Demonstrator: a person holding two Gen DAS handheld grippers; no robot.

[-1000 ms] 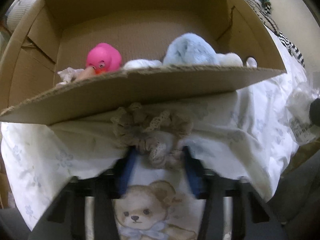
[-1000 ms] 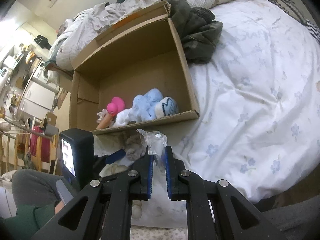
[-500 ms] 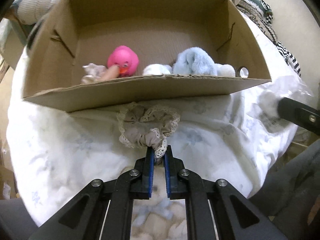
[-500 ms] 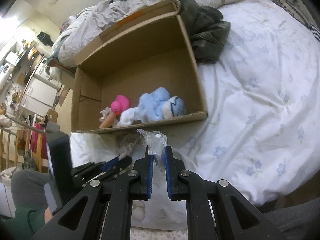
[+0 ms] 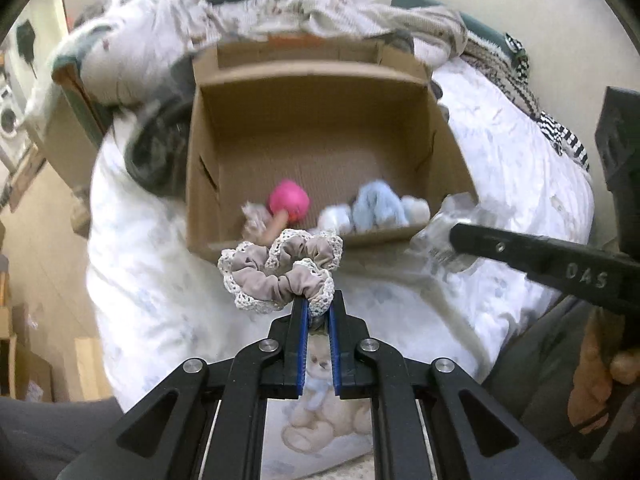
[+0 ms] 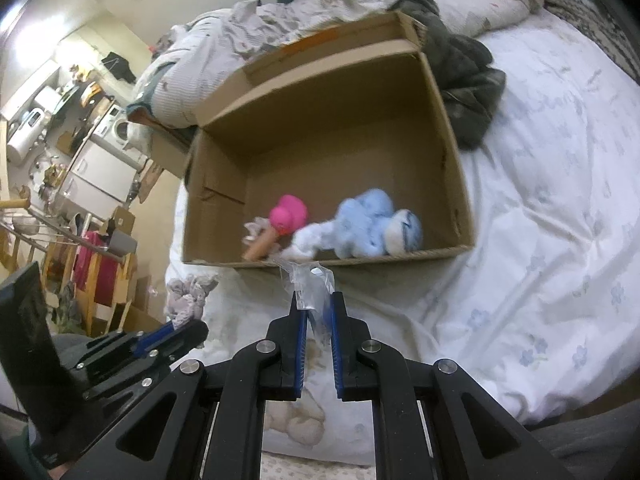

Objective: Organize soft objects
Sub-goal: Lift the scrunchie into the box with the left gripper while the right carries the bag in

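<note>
Several soft toys, a pink plush and a pale blue plush among them, already lie in the open cardboard box on the bed. Two items left, both held just short of the box's near wall: left gripper pinches the beige lace-edged scrunchie; right gripper pinches a clear plastic packet.

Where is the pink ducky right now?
The pink duck sits inside the cardboard box on the bed, near its front wall, left of the blue plush in the right wrist view.
</note>
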